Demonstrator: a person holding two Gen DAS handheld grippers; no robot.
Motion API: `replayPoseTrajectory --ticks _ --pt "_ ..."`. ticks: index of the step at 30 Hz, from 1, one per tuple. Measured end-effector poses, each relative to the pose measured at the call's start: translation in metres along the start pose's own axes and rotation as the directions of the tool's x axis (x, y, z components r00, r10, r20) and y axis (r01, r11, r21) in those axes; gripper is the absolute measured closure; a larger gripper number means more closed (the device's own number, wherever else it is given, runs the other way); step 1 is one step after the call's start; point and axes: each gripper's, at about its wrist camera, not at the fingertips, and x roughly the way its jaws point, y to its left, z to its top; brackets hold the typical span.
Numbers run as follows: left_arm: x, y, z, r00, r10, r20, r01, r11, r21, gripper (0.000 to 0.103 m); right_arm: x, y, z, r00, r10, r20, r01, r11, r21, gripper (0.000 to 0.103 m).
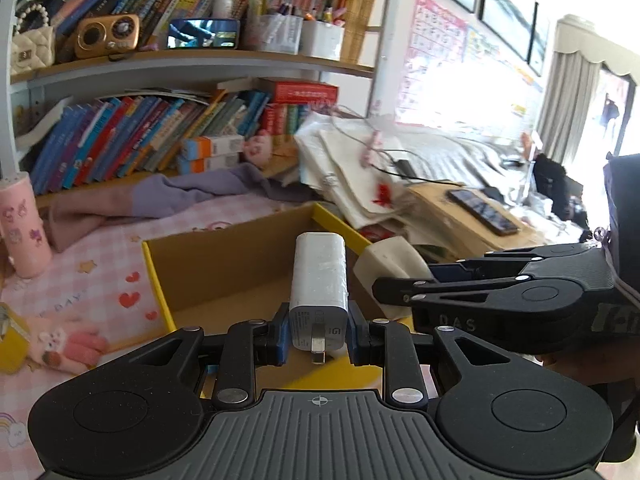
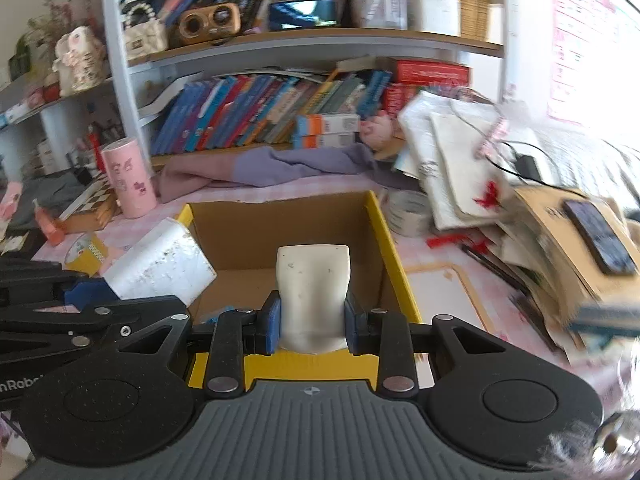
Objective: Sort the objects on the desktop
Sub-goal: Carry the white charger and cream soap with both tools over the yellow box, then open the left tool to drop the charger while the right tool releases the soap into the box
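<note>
**Left wrist view: both my grippers loaded above the yellow box**

Nearest to me, my left gripper is clamped on a white charger. Its blue pads press the charger's plug end from both sides, the metal prongs point back toward me, and the body sticks out forward over the open yellow box. Just right of the charger, my right gripper comes in from the side, pinched on a cream-white eraser that hangs above the box's right wall.

From the right wrist the same pair shows reversed. My right gripper squeezes the eraser between its blue pads, held upright over the near yellow rim of the box. The charger leans in over the box's left wall, carried by my left gripper. The brown cardboard floor that I can see inside the box is bare, apart from a bit of blue near its front left corner that I cannot identify.

Left of the box a pink cup stands on the pink checked tablecloth. Right of the box lies a messy stack of papers and cardboard with a phone on top. Behind the box a purple cloth is crumpled, and behind that runs a shelf of slanting books.
</note>
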Motion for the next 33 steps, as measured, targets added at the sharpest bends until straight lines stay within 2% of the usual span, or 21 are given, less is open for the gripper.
replayPoseTrajectory --ticks 6,12,16,24,33 --pt "0.034 0.005 0.000 0.994 0.091 -0.056 -0.091 0.996 0.010 0.078 0.044 -0.006 0.008 0.996 0.059 -0.063 -0.063 0.996 -0.058 0.075" --pt "0.062 0.011 -0.013 0.977 0.151 -0.149 -0.149 0.989 0.025 0.078 0.083 -0.004 0.002 0.982 0.101 -0.162 -0.120 0.987 -0.111 0.075" --pt "0.072 0.014 -0.018 0.967 0.176 -0.181 -0.175 0.984 0.023 0.078 0.099 -0.001 -0.003 0.971 0.116 -0.211 -0.152 0.975 -0.161 0.075" --pt "0.079 0.019 -0.017 0.957 0.207 -0.206 -0.204 0.978 0.035 0.078 0.119 0.000 -0.004 0.955 0.136 -0.263 -0.188 0.965 -0.184 0.075" --pt "0.083 0.017 -0.013 0.956 0.198 -0.215 -0.192 0.980 0.048 0.078 0.134 -0.001 -0.003 0.936 0.149 -0.318 -0.206 0.966 -0.154 0.075"
